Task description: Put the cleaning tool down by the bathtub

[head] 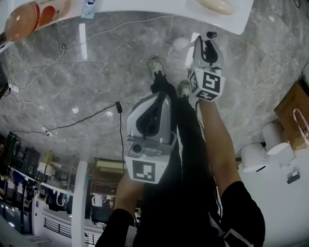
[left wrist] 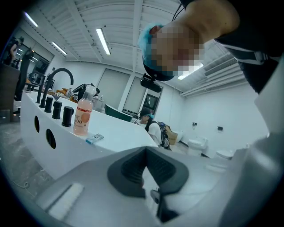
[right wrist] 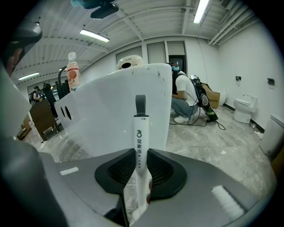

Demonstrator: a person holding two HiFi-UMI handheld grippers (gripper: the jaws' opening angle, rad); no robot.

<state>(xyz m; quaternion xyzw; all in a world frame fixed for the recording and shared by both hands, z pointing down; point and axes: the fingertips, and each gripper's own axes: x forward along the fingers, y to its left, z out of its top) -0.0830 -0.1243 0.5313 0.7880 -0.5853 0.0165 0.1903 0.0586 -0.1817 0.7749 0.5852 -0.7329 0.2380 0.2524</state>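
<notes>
The cleaning tool (right wrist: 140,133) is a white stick handle with a dark grey tip, and my right gripper (right wrist: 140,156) is shut on it, the handle pointing at the white bathtub (right wrist: 111,111). From the head view, the right gripper (head: 208,39) hangs low over the marble floor just below the bathtub rim (head: 145,7), with a white part of the tool (head: 191,49) beside it. My left gripper (head: 153,102) is nearer my body, over my legs. Its jaws (left wrist: 146,155) meet with nothing between them, facing the tub's rim (left wrist: 111,135).
An orange bottle (left wrist: 82,117) and black faucet fittings (left wrist: 55,80) stand on the tub rim. Cables (head: 96,116) run across the floor at left. White toilets (head: 256,155) and a cardboard box (head: 292,106) are at right. A person (right wrist: 184,99) crouches beyond the tub.
</notes>
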